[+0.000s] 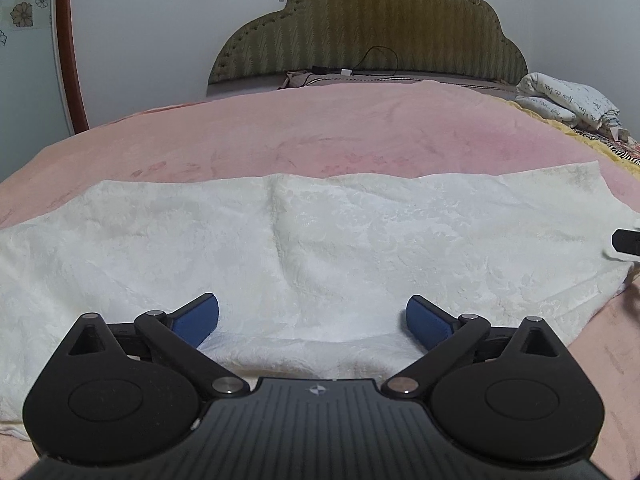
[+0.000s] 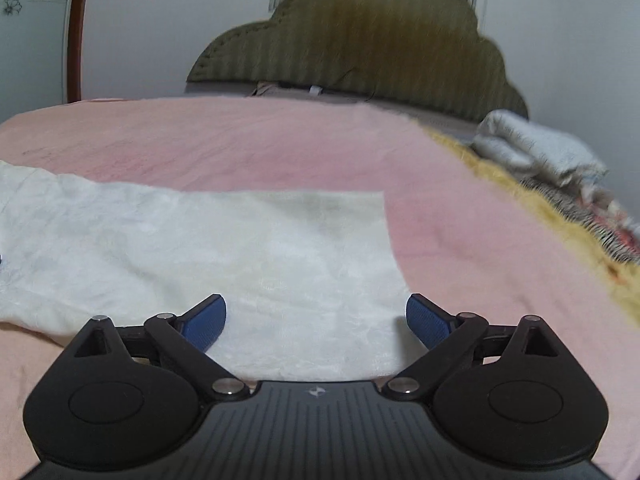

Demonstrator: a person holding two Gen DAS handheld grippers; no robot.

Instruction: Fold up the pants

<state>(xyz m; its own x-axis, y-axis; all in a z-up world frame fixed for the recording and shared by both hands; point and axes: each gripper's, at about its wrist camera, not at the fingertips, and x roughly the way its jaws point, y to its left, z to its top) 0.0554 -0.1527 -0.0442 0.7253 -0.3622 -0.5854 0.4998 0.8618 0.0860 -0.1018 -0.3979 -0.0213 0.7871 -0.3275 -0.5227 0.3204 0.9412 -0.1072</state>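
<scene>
The cream-white textured fabric pants are laid lengthwise left to right on the pink bedspread, their square right end shown only by the right wrist view, with the left gripper and right gripper both spread wide, nothing pinched.

White textured pants lie flat, stretched sideways across the pink bedspread.

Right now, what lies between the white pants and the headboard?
Mostly bare pink bedspread, then a dark cable and a small white plug at the headboard foot. The left wrist view shows it most clearly beyond the pants.
</scene>
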